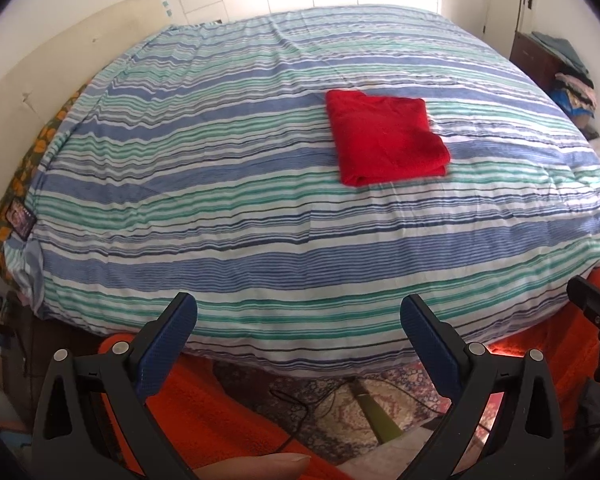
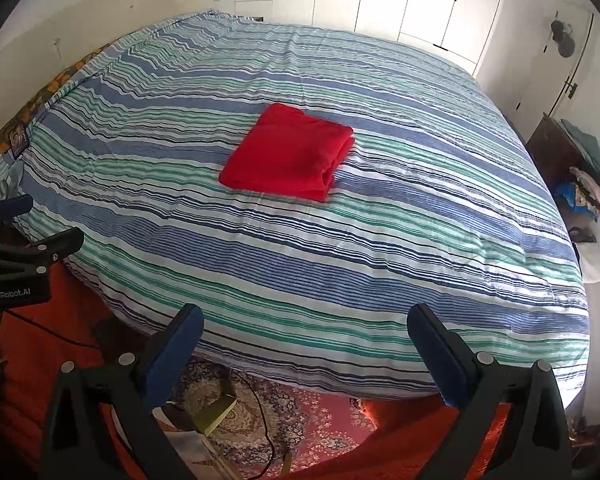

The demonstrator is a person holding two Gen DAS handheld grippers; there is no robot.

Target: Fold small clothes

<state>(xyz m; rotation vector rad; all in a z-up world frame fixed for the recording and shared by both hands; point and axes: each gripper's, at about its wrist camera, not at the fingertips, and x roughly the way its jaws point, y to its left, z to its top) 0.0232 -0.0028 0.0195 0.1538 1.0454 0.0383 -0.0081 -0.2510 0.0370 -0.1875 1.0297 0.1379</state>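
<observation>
1. Your red garment lies folded into a compact rectangle on the striped bed cover, around the middle of the bed and well apart from both grippers
2. Your left gripper hangs off the near edge of the bed, its blue-padded fingers spread wide and holding nothing
3. Your right gripper also sits off the near edge of the bed, its fingers spread wide and empty
4. Below the near edge of the bed you can see a patterned rug with a thin black cable across it
5. Beyond the right side of the bed, a dark wooden cabinet carries stacked clothes
</observation>
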